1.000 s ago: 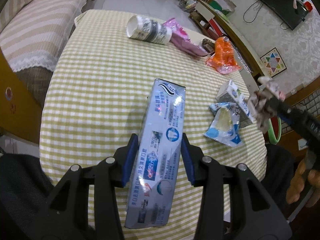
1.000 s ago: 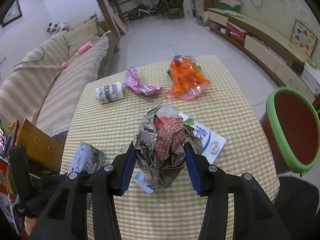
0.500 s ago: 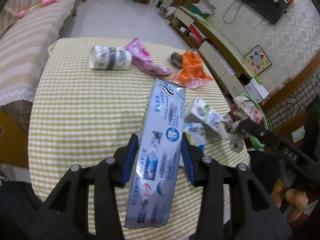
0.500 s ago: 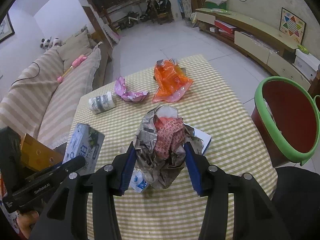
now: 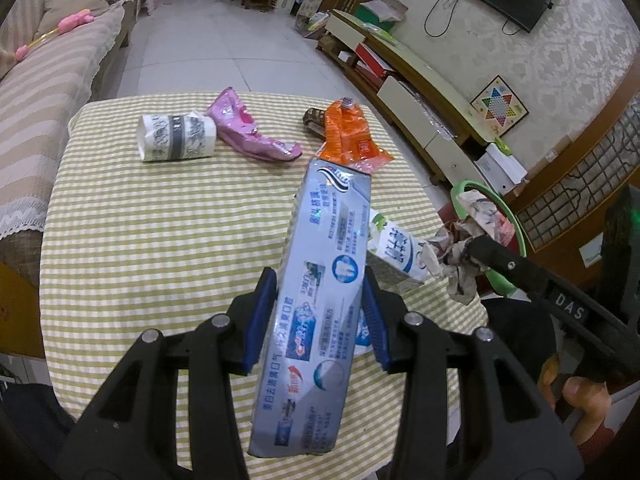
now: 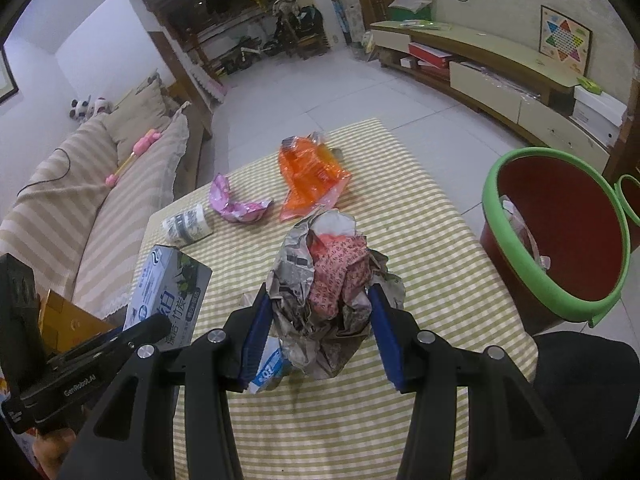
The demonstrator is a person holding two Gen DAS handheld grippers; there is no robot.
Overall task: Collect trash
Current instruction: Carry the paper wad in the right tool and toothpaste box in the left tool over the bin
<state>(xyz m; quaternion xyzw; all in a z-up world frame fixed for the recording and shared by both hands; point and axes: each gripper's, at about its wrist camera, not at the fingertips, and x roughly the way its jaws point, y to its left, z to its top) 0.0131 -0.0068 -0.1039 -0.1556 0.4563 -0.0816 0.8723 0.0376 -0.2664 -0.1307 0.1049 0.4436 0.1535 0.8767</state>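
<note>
My left gripper (image 5: 320,312) is shut on a long silver-blue toothpaste box (image 5: 320,292) and holds it above the checked table (image 5: 160,232). My right gripper (image 6: 320,328) is shut on a crumpled newspaper wad (image 6: 332,280), held above the table's near right part. The wad (image 5: 464,248) also shows in the left wrist view, close to the red bin with a green rim (image 6: 560,240) standing on the floor right of the table. On the table lie a paper cup (image 5: 176,136), a pink wrapper (image 5: 248,136), an orange bag (image 5: 352,140) and a milk carton (image 5: 396,252).
A striped sofa (image 6: 80,200) runs along the table's left side. A low TV cabinet (image 6: 500,72) lines the right wall. A blue-white wrapper (image 6: 268,368) lies under my right gripper. A black-clothed knee (image 6: 580,380) is at the table's near right.
Both grippers have risen and pulled back from the table with their loads. The view has swung right, so the bin now shows larger beside the newspaper wad.
</note>
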